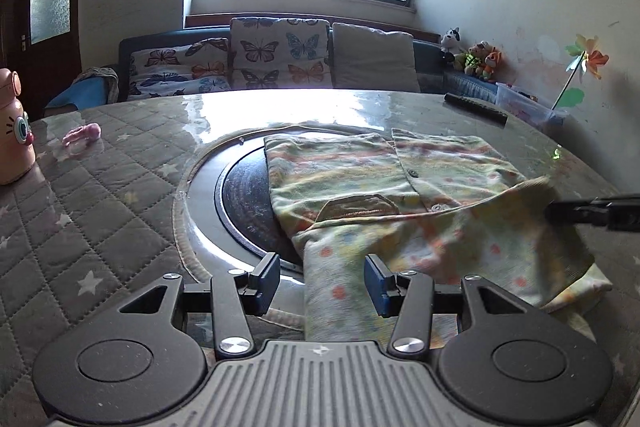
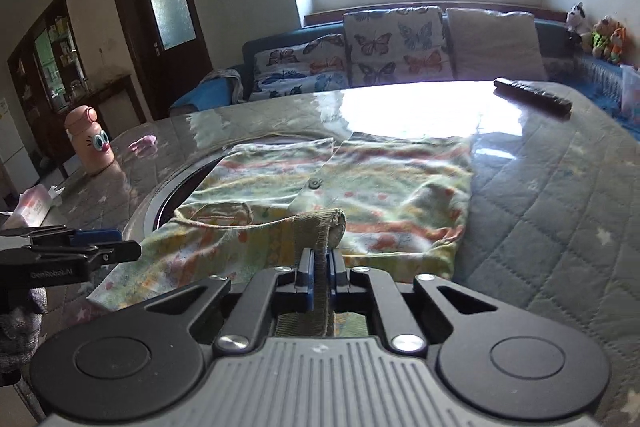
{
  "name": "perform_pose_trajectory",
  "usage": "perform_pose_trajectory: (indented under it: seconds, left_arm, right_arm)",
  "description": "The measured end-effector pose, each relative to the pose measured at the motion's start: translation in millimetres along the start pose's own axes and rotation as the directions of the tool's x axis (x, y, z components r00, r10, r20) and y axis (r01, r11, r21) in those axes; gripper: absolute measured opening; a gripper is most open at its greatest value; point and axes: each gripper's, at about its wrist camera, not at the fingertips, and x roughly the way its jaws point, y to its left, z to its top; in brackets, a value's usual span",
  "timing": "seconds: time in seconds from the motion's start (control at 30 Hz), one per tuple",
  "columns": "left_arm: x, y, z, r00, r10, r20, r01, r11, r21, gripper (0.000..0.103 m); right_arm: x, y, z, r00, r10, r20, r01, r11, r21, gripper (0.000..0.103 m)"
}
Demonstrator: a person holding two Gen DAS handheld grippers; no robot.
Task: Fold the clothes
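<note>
A small yellow-green buttoned garment [image 1: 360,183] with orange dots and stripes lies on the round table, partly over the dark centre disc [image 1: 244,203]. My left gripper [image 1: 322,285] is open just above the table, with a spotted sleeve [image 1: 340,291] lying between its blue pads, untouched. My right gripper [image 2: 319,281] is shut on the sleeve's olive ribbed cuff [image 2: 320,227] and holds it lifted over the garment [image 2: 360,179]. It also shows at the right edge of the left wrist view [image 1: 560,213].
A quilted grey star-pattern cover [image 1: 80,211] under clear film tops the table. A pink cartoon bottle [image 2: 90,143] and a pink trinket [image 2: 142,145] stand at the left. A black remote [image 2: 532,99] lies at the far right. A sofa with butterfly cushions [image 1: 276,55] stands behind.
</note>
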Motion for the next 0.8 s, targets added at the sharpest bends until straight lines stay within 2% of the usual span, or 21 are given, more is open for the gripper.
perform_pose_trajectory:
  seconds: [0.1, 0.2, 0.3, 0.37, 0.5, 0.63, 0.8]
  left_arm:
    - [6.8, -2.5, -3.1, 1.000, 0.021, -0.016, -0.020, 0.999, 0.025, 0.049]
    - [10.3, -4.7, -5.4, 0.999, 0.043, -0.029, -0.041, 0.998, 0.055, 0.048]
    - [10.3, -3.8, -3.7, 0.997, 0.070, -0.030, -0.067, 0.995, 0.071, 0.047]
    - [9.6, -2.5, 0.4, 0.997, 0.070, -0.026, -0.068, 0.996, 0.058, 0.042]
    - [10.9, -10.2, 10.8, 0.999, 0.039, -0.005, -0.038, 0.997, 0.067, 0.040]
    - [25.5, -19.9, 19.6, 1.000, -0.002, -0.010, 0.003, 0.996, 0.094, 0.039]
    - [48.5, -18.5, 19.9, 0.999, 0.012, -0.049, -0.007, 0.994, 0.106, 0.039]
  right_arm:
    - [5.8, -5.9, -6.0, 0.999, -0.034, -0.021, 0.034, 0.999, 0.013, 0.006]
    - [16.1, -10.8, -11.8, 0.998, -0.031, -0.053, 0.032, 0.999, 0.014, 0.008]
    - [16.3, -12.7, -11.9, 0.998, -0.034, -0.048, 0.035, 0.999, 0.007, 0.010]
    - [11.6, -12.6, -8.3, 0.999, -0.041, -0.025, 0.041, 0.999, -0.001, 0.010]
    - [10.4, -10.4, -0.4, 1.000, -0.022, 0.002, 0.022, 1.000, -0.019, 0.010]
    - [23.7, -5.4, 3.1, 1.000, 0.012, -0.009, -0.012, 0.999, -0.044, 0.010]
    - [41.5, -5.9, 1.7, 0.999, 0.009, -0.038, -0.011, 0.997, -0.071, 0.011]
